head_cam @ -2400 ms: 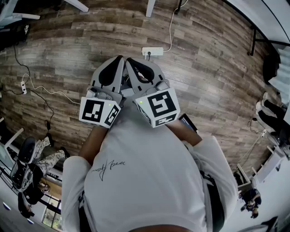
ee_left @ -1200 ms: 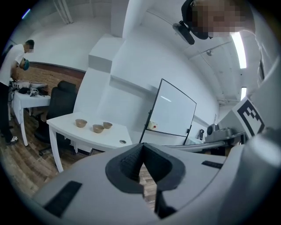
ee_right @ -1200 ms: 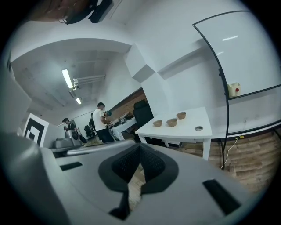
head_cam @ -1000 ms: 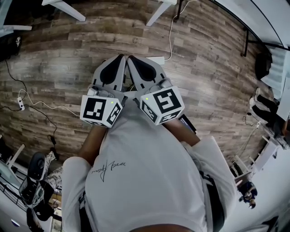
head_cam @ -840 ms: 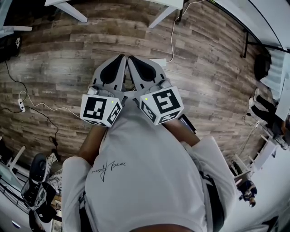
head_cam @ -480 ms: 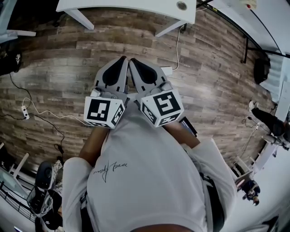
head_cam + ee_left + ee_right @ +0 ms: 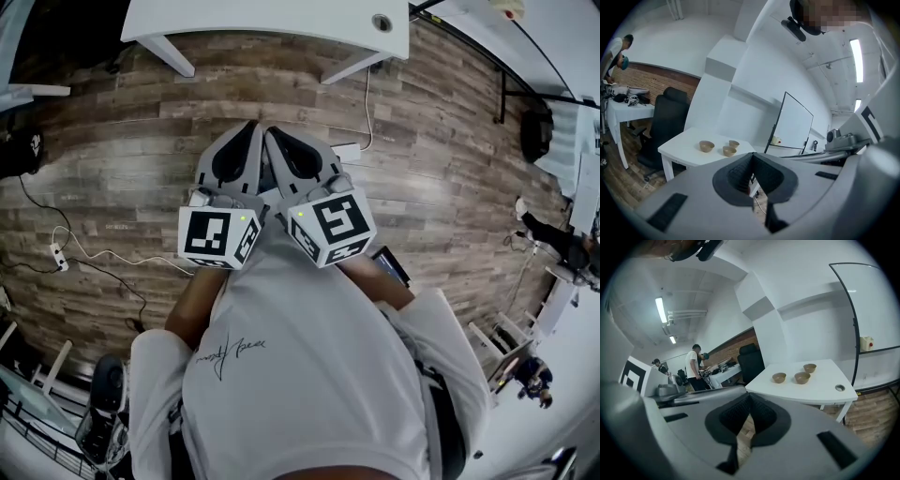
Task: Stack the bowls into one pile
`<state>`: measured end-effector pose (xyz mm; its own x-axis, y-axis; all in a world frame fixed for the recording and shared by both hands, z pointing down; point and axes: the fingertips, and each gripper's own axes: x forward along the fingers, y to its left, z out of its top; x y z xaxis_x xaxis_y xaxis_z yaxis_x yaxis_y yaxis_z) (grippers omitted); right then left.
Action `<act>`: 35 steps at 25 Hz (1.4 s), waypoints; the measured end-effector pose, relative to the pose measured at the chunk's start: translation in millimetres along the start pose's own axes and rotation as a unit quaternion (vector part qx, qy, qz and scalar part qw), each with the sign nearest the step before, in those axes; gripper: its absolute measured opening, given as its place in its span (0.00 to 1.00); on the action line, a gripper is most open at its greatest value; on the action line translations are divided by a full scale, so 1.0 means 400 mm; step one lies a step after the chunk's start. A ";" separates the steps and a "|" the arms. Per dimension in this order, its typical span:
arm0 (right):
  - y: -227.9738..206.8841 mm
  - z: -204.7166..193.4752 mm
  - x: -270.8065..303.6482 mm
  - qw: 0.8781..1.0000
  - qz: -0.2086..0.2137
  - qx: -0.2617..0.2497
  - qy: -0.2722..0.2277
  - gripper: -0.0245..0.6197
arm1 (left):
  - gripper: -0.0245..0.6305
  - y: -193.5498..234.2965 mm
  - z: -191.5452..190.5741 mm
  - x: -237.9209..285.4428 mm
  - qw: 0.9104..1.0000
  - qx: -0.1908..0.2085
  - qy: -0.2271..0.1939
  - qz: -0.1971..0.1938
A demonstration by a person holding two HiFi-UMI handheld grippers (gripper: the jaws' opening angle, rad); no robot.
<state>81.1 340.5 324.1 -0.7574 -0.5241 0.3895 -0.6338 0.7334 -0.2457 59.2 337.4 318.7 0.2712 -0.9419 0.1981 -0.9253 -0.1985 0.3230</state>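
- Short of the white table (image 7: 281, 19), over wooden floor (image 7: 112, 187): left gripper (image 7: 251, 127), jaws pressed together, nothing between them.
- Beside it, equally short of the table: right gripper (image 7: 270, 131), jaws likewise closed and empty; the two gripper tips sit almost touching each other.
- On the tabletop, seen from the right gripper view: first bowl (image 7: 779, 377), tan, upright, toward the table's chair side.
- On the tabletop, near the first: second bowl (image 7: 802, 377), tan, upright, apart from its neighbours.
- On the tabletop, just behind the second: third bowl (image 7: 809, 367), tan, upright, also standing alone. None is nested in another.
- Set into the tabletop near its corner: cable hole (image 7: 840, 387), well apart from the bowls.
- On the floor just short of the table's leg: power strip (image 7: 345, 150) with its white cord.
- Behind the table: black office chair (image 7: 751, 359).
- Change noted: a moment back only the table's legs showed at the top of the head view; now its top and cable hole are in sight, nearer both grippers.
- Reading for the task: the approach is under way and no stacking has begun. The grippers likely need to close the remaining gap to the table and open before any bowl can be lifted.
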 end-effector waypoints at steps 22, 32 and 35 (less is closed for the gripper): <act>-0.176 0.073 0.160 0.998 -0.056 0.000 -0.003 0.05 | 0.05 0.160 0.078 0.163 0.997 0.060 -0.004 0.048; -0.316 0.178 0.309 0.999 -0.022 0.027 0.013 0.05 | 0.05 0.221 0.163 0.381 0.998 0.056 0.015 0.038; -0.374 0.202 0.347 0.999 -0.022 0.035 0.020 0.05 | 0.05 0.239 0.173 0.442 0.998 0.054 0.024 0.037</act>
<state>58.0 123.1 343.3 -0.7229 -0.5363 0.4357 -0.6764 0.6779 -0.2879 0.3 133.2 320.6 0.2106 -0.9417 0.2626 -0.9657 -0.1587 0.2056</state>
